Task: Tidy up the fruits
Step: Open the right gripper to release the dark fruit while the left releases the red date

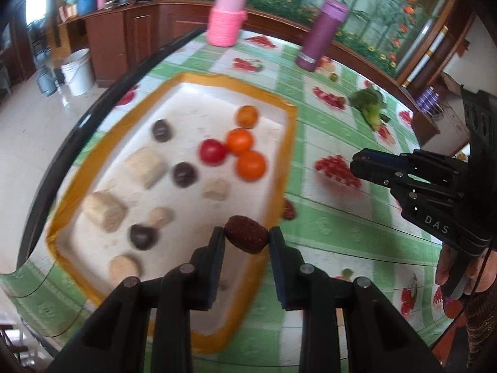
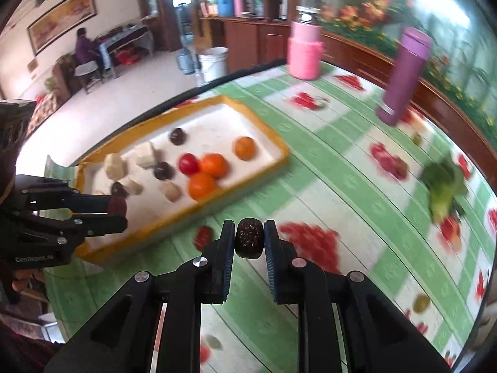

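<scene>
A white tray with an orange rim (image 1: 290,143) (image 2: 273,143) holds three oranges (image 1: 251,164) (image 2: 202,185), a red tomato (image 1: 212,151) (image 2: 188,163), dark round fruits (image 1: 184,174) and pale chunks (image 1: 146,164). My left gripper (image 1: 247,238) is shut on a dark red date (image 1: 246,238) above the tray's near right corner; it also shows in the right wrist view (image 2: 117,209). My right gripper (image 2: 248,241) is shut on another dark date (image 2: 249,241) above the tablecloth, right of the tray, and shows in the left wrist view (image 1: 357,164). A third red date (image 1: 289,209) (image 2: 203,237) lies on the cloth beside the tray.
A pink jar (image 1: 226,18) (image 2: 306,51) and a purple flask (image 1: 321,34) (image 2: 403,77) stand at the table's far side. A green leafy vegetable (image 1: 369,105) (image 2: 444,186) lies on the right. The table edge (image 1: 93,105) runs left of the tray. A white bucket (image 1: 77,71) stands on the floor.
</scene>
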{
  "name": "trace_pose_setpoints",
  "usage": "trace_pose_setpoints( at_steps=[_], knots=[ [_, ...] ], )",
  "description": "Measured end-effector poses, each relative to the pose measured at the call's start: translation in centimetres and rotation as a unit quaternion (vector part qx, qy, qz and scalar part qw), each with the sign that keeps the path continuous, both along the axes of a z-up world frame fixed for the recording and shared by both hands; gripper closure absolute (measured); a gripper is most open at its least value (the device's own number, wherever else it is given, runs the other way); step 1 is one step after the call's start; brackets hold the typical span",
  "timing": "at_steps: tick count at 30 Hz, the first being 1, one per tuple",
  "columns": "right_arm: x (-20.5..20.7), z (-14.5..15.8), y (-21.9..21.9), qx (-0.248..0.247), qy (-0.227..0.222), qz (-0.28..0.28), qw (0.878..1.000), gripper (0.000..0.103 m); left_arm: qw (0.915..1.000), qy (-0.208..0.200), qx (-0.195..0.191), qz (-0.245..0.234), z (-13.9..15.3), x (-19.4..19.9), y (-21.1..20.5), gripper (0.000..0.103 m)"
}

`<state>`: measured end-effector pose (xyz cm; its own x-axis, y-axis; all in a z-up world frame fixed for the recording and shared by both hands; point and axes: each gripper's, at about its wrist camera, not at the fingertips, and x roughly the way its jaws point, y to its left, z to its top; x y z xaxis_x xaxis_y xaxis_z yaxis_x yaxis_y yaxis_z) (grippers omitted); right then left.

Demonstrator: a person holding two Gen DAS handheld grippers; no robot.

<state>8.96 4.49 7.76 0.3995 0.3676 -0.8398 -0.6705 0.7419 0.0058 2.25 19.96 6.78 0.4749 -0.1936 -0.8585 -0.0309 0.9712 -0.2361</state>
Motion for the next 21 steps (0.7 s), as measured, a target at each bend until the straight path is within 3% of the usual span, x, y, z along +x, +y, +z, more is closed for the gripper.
trace_pose_setpoints(
  at_steps=[5,11,16,21],
  knots=[
    [-0.3,-0.9,5.5,0.000,0.012,0.057,0.998,0.085,0.9992,0.017,0.003,0.035,-1.4,-0.7,3.0,0.072],
    [-1.2,-3.8,10.0,-0.022,0.039,0.109,0.993,0.085,0.9981,0.039,0.014,0.045,-3.0,-1.2,4.1,0.072],
    [-1.3,-6.1,11.0,-0.050,0.061,0.117,0.990,0.085,0.9974,0.053,0.030,0.039,-4.2,-1.1,4.1,0.071],
    [-1.3,-6.4,11.2,-0.056,0.064,0.115,0.990,0.085,0.9969,0.061,0.032,0.037,-4.8,-0.7,4.0,0.071]
  ],
)
